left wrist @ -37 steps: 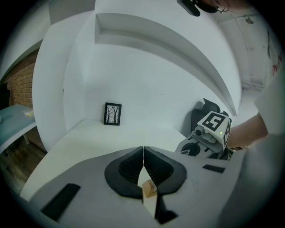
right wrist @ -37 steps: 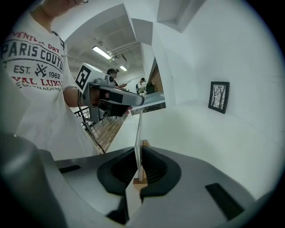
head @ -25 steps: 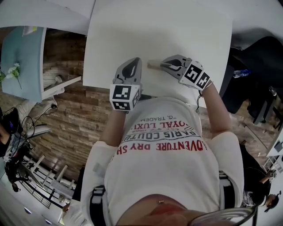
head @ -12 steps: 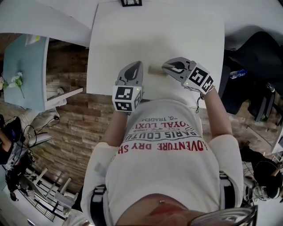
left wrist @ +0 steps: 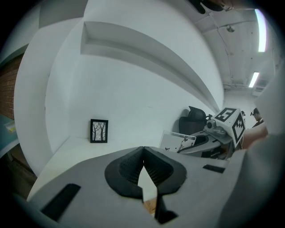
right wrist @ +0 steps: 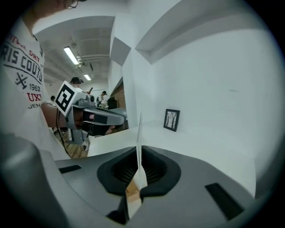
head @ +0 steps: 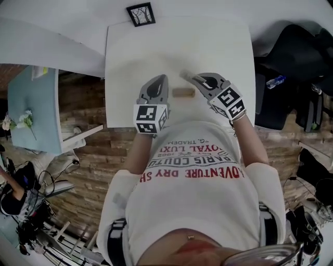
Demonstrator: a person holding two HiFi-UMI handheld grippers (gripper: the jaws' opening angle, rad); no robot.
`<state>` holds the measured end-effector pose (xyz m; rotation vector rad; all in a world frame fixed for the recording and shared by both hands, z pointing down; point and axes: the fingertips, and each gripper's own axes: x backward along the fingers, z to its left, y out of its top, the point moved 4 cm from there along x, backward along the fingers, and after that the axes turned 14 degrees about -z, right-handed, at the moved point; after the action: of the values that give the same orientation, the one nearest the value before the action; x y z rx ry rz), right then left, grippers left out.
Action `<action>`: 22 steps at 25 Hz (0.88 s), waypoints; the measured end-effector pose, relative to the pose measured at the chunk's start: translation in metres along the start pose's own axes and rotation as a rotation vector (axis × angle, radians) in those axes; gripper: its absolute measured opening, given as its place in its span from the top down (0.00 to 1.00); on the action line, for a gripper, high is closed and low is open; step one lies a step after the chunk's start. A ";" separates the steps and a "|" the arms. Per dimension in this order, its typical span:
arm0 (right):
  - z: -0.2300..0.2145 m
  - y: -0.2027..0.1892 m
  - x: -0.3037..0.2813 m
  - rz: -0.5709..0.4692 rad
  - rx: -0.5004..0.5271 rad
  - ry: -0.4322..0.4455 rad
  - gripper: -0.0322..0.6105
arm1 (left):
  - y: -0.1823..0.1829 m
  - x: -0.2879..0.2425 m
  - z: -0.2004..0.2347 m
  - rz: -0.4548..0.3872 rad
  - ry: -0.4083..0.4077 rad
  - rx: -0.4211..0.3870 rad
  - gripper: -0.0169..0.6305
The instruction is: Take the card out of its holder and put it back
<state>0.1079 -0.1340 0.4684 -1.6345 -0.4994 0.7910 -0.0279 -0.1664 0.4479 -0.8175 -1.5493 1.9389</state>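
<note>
A white card (head: 185, 76) with dark print is pinched in my right gripper (head: 194, 79), which is shut on it; in the right gripper view the card (right wrist: 139, 133) stands edge-on between the pads. It hangs just above the small wooden holder (head: 183, 92), which lies on the white table (head: 135, 57). In the left gripper view the card (left wrist: 177, 142) shows face-on. My left gripper (head: 161, 79) hovers just left of the holder with its jaws shut and nothing between them (left wrist: 143, 151). A corner of the holder (left wrist: 151, 205) shows below its jaws.
A small black-framed picture (head: 141, 14) stands at the table's far edge, against the white wall. The table's near edge runs just under both grippers. Dark chairs and bags (head: 291, 67) are at the right, a pale blue table (head: 31, 104) at the left.
The right gripper has risen and tilted, and the card has come up out of the holder. The left gripper has lifted a little. The holder stays on the table.
</note>
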 end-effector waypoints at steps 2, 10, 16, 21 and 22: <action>-0.004 -0.002 0.002 -0.014 -0.018 -0.101 0.89 | 0.005 -0.003 -0.001 -0.018 -0.017 -0.008 0.94; -0.018 -0.011 0.016 -0.049 -0.132 -0.415 0.89 | 0.011 -0.007 -0.002 -0.060 -0.034 -0.018 0.94; -0.022 -0.014 0.028 -0.092 -0.152 -0.514 0.89 | 0.004 -0.006 -0.012 -0.065 -0.060 -0.017 0.94; -0.022 -0.007 0.034 -0.121 -0.130 -0.548 0.89 | 0.005 -0.004 -0.014 -0.053 -0.061 -0.041 0.94; -0.021 -0.007 0.034 -0.124 -0.130 -0.550 0.89 | 0.005 -0.004 -0.015 -0.049 -0.066 -0.048 0.94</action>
<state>0.1474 -0.1232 0.4689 -1.4751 -1.0478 1.1360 -0.0145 -0.1599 0.4414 -0.7352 -1.6454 1.9173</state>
